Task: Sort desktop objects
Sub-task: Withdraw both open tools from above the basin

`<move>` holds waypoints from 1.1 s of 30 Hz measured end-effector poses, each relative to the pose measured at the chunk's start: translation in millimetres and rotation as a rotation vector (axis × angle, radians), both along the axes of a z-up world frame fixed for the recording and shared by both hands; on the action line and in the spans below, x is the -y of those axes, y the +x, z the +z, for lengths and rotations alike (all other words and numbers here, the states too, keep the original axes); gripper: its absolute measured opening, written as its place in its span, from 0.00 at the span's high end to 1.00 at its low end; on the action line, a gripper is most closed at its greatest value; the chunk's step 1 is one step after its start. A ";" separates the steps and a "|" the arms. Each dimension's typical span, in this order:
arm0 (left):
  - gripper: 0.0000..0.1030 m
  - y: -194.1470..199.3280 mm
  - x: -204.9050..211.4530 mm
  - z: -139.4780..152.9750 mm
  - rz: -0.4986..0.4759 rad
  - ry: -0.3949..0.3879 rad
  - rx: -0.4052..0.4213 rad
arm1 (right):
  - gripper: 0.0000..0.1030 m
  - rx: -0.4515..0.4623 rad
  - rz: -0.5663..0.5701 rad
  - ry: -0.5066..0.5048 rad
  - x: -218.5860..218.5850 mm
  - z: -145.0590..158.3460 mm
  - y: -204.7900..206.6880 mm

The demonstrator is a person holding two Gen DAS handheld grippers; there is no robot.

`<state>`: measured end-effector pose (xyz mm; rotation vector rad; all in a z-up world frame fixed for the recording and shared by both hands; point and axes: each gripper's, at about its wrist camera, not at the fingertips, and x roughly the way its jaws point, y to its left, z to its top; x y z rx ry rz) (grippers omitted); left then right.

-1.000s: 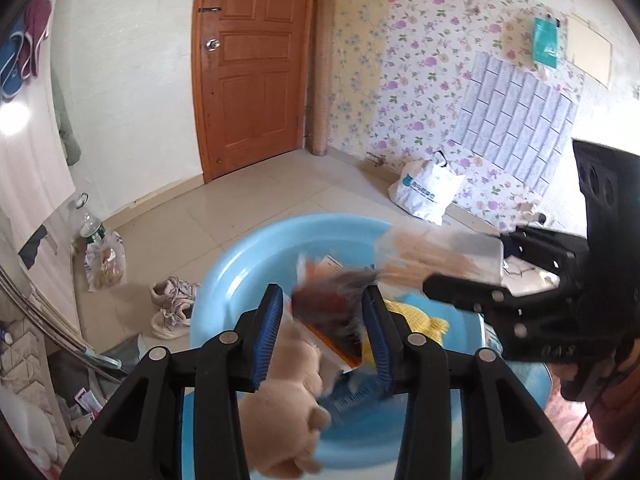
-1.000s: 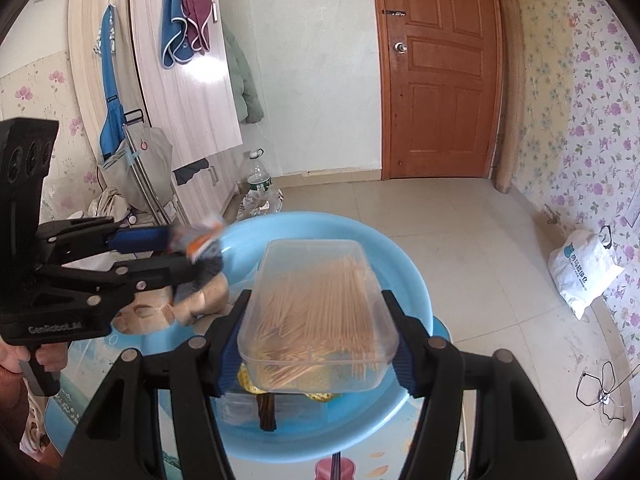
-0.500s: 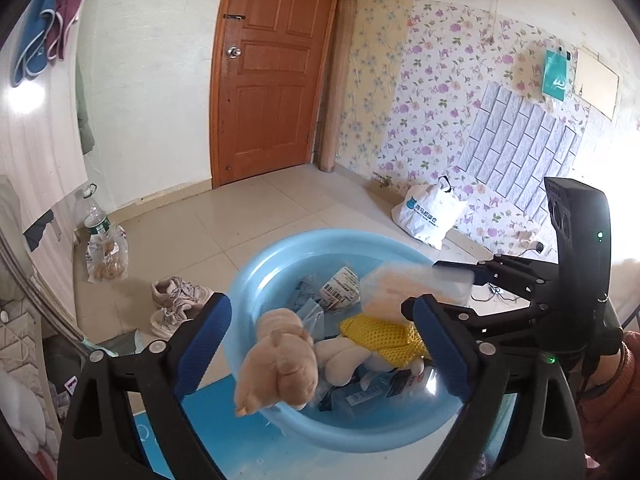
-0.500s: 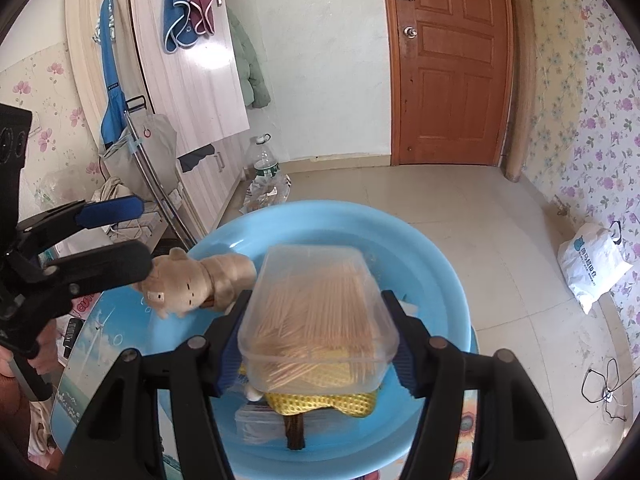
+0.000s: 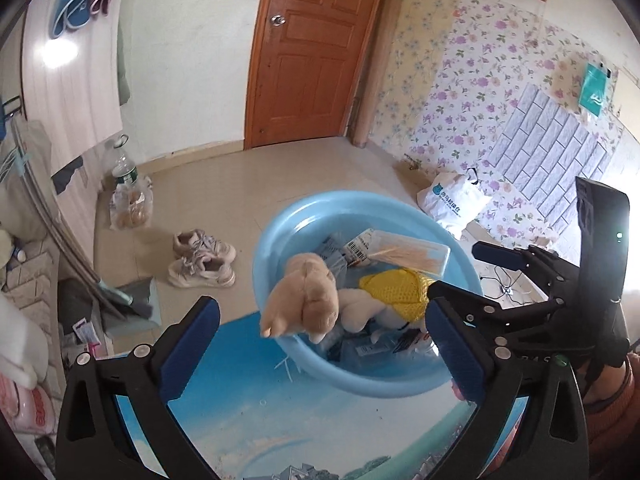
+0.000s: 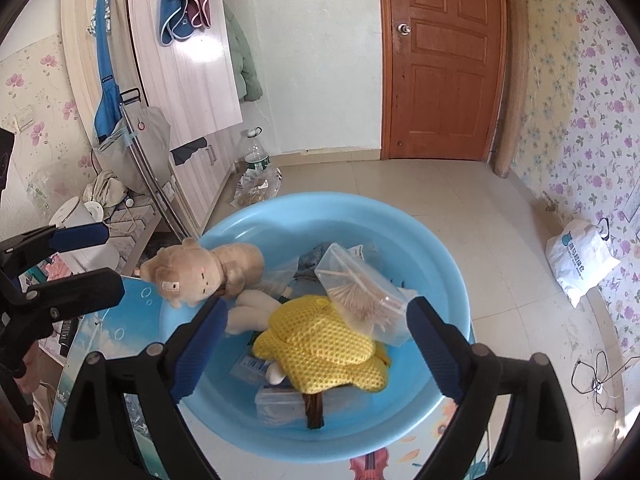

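A light blue basin (image 5: 360,380) stands on the table, also in the right wrist view (image 6: 440,248). In it lie a tan plush toy (image 5: 304,300) (image 6: 192,272) with its head over the rim, a yellow knitted piece (image 5: 396,292) (image 6: 324,344), several packets, and a clear toothpick box (image 5: 412,254). That toothpick box (image 6: 360,296) rests tilted on the yellow piece, free of the pads. My left gripper (image 5: 324,344) (image 6: 108,260) is opening wide before the basin, nothing gripped. My right gripper (image 6: 316,308) (image 5: 456,270) is opening over the basin, the box just beyond its pads.
The table has a blue sky-print cover (image 5: 280,420). On the tiled floor are a pair of shoes (image 5: 200,260), a water bottle (image 5: 124,176) and a white bag (image 5: 452,204). A white kettle (image 6: 80,216) and a folded rack (image 6: 152,168) stand at the left.
My left gripper let go of a packet, opened wide and drew back from the basin. My right gripper opened and the toothpick box dropped, tilted, onto the yellow piece.
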<state>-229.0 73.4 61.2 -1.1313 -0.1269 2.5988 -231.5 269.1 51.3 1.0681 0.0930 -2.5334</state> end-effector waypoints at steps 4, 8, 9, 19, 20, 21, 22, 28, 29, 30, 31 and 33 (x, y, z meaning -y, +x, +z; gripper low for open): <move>0.00 13.9 0.5 -5.7 0.044 -0.042 0.020 | 0.05 -0.005 -0.004 -0.043 -0.8 3.0 12.2; 0.00 30.2 5.5 -8.3 0.075 -0.071 0.020 | 0.02 -0.023 -0.028 -0.051 2.4 6.5 25.2; 0.00 33.3 6.3 -7.4 0.083 -0.085 0.015 | 0.00 -0.029 -0.034 -0.051 3.6 7.5 28.7; 0.00 58.2 7.3 15.2 0.156 -0.164 -0.084 | 0.00 -0.076 -0.057 -0.089 7.1 20.9 44.2; 0.00 59.8 6.9 17.6 0.175 -0.172 -0.096 | 0.00 -0.084 -0.067 -0.100 5.2 22.7 45.6; 0.00 62.2 7.2 19.8 0.190 -0.175 -0.106 | 0.00 -0.091 -0.073 -0.105 3.9 24.2 46.7; 0.00 64.3 6.7 22.1 0.195 -0.173 -0.115 | 0.00 -0.101 -0.080 -0.108 3.0 25.8 48.2; 0.00 79.8 -3.2 31.6 0.212 -0.241 -0.198 | 0.00 -0.133 -0.112 -0.132 1.0 30.6 55.1; 0.00 83.7 -5.0 34.0 0.207 -0.242 -0.217 | 0.00 -0.141 -0.113 -0.139 0.5 31.5 56.6; 0.00 86.9 -5.5 37.1 0.205 -0.235 -0.232 | 0.00 -0.151 -0.112 -0.146 0.0 32.6 58.1; 0.00 90.2 -5.3 39.7 0.204 -0.223 -0.248 | 0.00 -0.161 -0.109 -0.148 0.6 33.7 59.8; 0.00 96.6 -3.6 45.1 0.213 -0.203 -0.282 | 0.00 -0.190 -0.106 -0.143 1.9 36.0 63.2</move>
